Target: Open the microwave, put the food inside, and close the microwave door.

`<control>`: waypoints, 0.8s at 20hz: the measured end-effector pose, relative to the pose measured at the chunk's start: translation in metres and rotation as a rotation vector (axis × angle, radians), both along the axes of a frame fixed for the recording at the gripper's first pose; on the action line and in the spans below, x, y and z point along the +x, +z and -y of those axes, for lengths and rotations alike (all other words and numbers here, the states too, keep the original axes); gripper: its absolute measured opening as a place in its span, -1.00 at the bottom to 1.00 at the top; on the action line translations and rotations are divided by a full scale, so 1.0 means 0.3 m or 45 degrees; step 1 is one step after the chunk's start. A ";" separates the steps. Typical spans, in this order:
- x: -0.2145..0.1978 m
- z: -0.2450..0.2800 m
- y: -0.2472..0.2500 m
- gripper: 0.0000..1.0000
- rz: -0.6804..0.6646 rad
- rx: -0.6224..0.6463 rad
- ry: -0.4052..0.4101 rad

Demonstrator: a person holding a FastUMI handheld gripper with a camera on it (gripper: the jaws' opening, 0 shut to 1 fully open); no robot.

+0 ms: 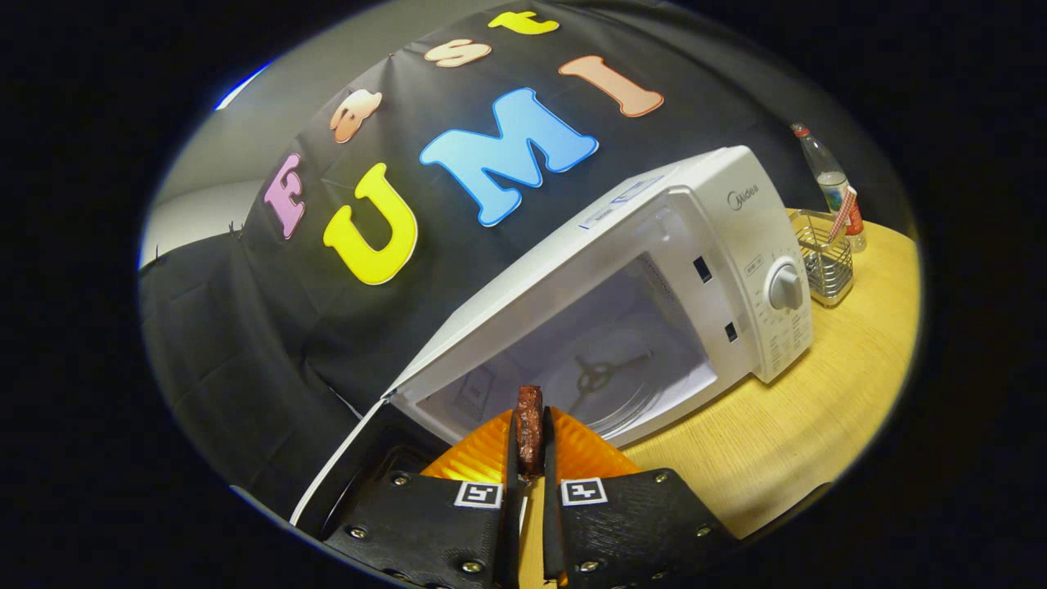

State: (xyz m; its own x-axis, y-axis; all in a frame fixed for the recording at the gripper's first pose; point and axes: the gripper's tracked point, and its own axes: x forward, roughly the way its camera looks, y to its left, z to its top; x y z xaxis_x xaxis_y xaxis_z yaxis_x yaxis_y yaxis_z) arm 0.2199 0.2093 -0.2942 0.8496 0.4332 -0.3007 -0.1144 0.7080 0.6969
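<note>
The gripper [530, 438] clenches a dark piece of food [529, 425] just before the open microwave [654, 286] on the wooden surface [777, 442].

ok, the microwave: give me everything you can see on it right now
The microwave is a white box, plastic or painted metal by the look, standing on the wooden table just ahead of the gripper, which is shut on a dark piece of food. Its door is swung open beside the fingers. The lit cavity shows a glass turntable over a three-armed hub. Two latch slots sit beside the opening; the control panel carries a grey dial. A wire rack stands behind it.
</note>
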 end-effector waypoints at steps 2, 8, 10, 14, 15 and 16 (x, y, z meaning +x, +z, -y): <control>0.048 -0.015 -0.023 -0.77 0.009 -0.001 -0.012; 0.159 -0.051 -0.112 -0.77 0.006 -0.017 -0.047; 0.187 -0.063 -0.124 -0.77 0.028 -0.025 -0.052; 0.231 -0.075 -0.195 -0.76 0.007 -0.082 -0.069; 0.238 -0.075 -0.213 -0.76 -0.005 -0.093 -0.067; 0.244 -0.074 -0.212 -0.76 -0.004 -0.079 -0.068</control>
